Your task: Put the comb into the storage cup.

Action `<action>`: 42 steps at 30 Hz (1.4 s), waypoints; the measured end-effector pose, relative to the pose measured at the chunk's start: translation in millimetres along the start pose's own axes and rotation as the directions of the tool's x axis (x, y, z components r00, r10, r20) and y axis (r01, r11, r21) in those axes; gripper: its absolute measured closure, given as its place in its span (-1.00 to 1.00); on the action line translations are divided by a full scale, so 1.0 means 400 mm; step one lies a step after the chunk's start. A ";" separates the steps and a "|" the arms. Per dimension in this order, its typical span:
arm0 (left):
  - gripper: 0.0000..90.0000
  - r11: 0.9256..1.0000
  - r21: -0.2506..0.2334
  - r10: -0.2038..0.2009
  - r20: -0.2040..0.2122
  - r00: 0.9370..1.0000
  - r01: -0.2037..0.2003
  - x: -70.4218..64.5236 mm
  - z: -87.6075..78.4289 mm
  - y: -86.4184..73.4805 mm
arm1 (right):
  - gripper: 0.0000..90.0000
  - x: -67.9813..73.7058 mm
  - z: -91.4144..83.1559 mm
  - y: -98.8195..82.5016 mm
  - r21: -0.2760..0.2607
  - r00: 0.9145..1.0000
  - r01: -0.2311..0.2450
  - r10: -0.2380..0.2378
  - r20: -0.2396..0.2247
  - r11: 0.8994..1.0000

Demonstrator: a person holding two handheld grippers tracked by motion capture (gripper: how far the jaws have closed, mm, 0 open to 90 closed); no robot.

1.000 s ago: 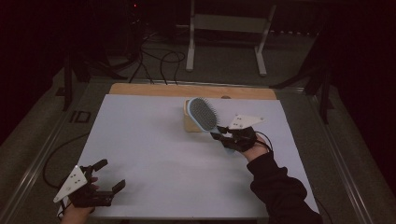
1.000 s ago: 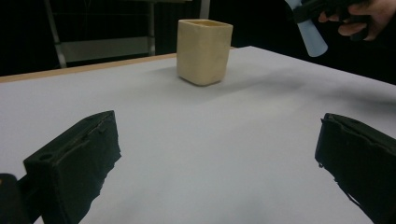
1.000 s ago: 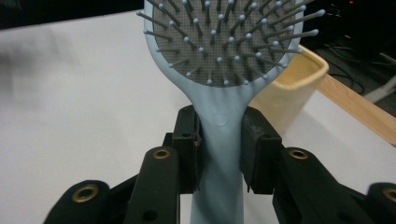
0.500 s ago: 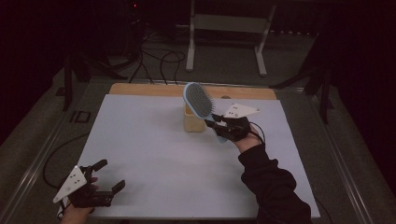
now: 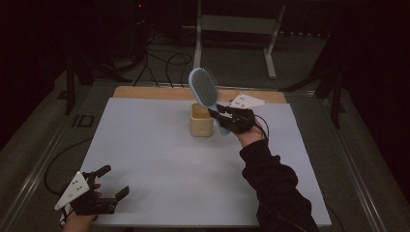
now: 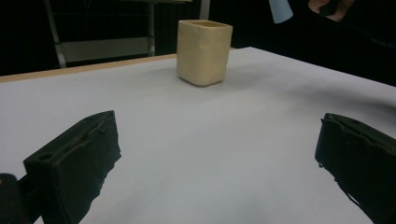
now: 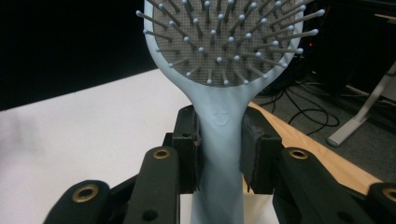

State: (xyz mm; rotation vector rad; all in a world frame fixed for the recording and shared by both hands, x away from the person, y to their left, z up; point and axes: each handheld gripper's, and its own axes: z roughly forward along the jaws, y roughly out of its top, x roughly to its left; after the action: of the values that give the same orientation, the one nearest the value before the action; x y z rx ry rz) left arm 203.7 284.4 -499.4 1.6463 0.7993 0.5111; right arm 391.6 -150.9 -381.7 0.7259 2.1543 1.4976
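Above the cup (image 5: pixel 201 121), hairbrush (image 5: pixel 205 92) upright, head up, right fingers (image 7: pixel 252 140) pinching handle.

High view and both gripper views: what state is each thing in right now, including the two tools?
Hairbrush: lifted off the table, head up, handle clamped, bristles toward the right gripper view's camera.
Right tool: shut on the hairbrush handle.
Left tool: open, nothing between the jaws, low over the table's near left corner.
Beige cup: upright on the white table, its top open.
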 end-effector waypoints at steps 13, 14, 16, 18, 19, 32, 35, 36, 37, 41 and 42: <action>-1.00 1.000 -0.005 -0.005 0.002 1.000 0.005 0.002 -0.002 -0.001 | 0.56 -0.012 0.066 0.057 -0.057 1.000 -0.005 0.005 0.003 0.998; -1.00 1.000 -0.005 -0.008 0.003 1.000 0.008 0.002 -0.002 -0.001 | 0.56 -0.014 0.070 0.060 -0.061 1.000 -0.006 0.006 0.004 0.998; -1.00 1.000 -0.007 -0.007 0.003 1.000 0.007 0.002 -0.002 -0.001 | 0.56 -0.017 0.078 0.065 -0.071 1.000 -0.011 0.011 0.001 0.997; -1.00 1.000 -0.006 -0.008 0.003 1.000 0.008 0.003 -0.002 -0.001 | 0.56 -0.020 0.086 0.070 -0.077 1.000 -0.025 0.025 -0.001 0.997; -1.00 1.000 -0.006 -0.008 0.003 1.000 0.008 0.003 -0.002 -0.001 | 0.56 -0.020 0.086 0.070 -0.077 1.000 -0.025 0.025 -0.001 0.997; -1.00 1.000 -0.012 -0.019 0.006 1.000 0.019 0.006 -0.006 -0.002 | 0.56 -0.049 0.150 0.091 -0.123 0.999 -0.033 0.034 0.005 0.992; -1.00 1.000 -0.012 -0.018 0.007 1.000 0.018 0.005 -0.006 -0.002 | 0.56 -0.055 0.163 0.091 -0.145 0.999 -0.047 0.048 0.004 0.988; -1.00 1.000 -0.013 -0.018 0.008 1.000 0.018 0.005 -0.006 -0.002 | 0.56 -0.057 0.168 0.091 -0.150 0.999 -0.048 0.049 0.008 0.988; -1.00 1.000 -0.012 -0.018 0.008 1.000 0.018 0.005 -0.006 -0.002 | 0.56 -0.059 0.172 0.091 -0.152 0.999 -0.050 0.052 0.008 0.987; -1.00 1.000 -0.013 -0.021 0.009 1.000 0.021 0.006 -0.007 -0.003 | 0.56 -0.066 0.187 0.087 -0.174 0.998 -0.058 0.060 0.005 0.983; -1.00 1.000 -0.013 -0.022 0.010 1.000 0.022 0.007 -0.007 -0.003 | 0.56 -0.068 0.192 0.084 -0.177 0.998 -0.061 0.063 0.009 0.982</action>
State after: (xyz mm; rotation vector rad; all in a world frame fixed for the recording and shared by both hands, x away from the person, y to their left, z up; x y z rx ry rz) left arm 203.4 288.3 -500.2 1.6249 0.8041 0.4909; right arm 465.4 -102.7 -374.7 0.7449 1.9739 1.6848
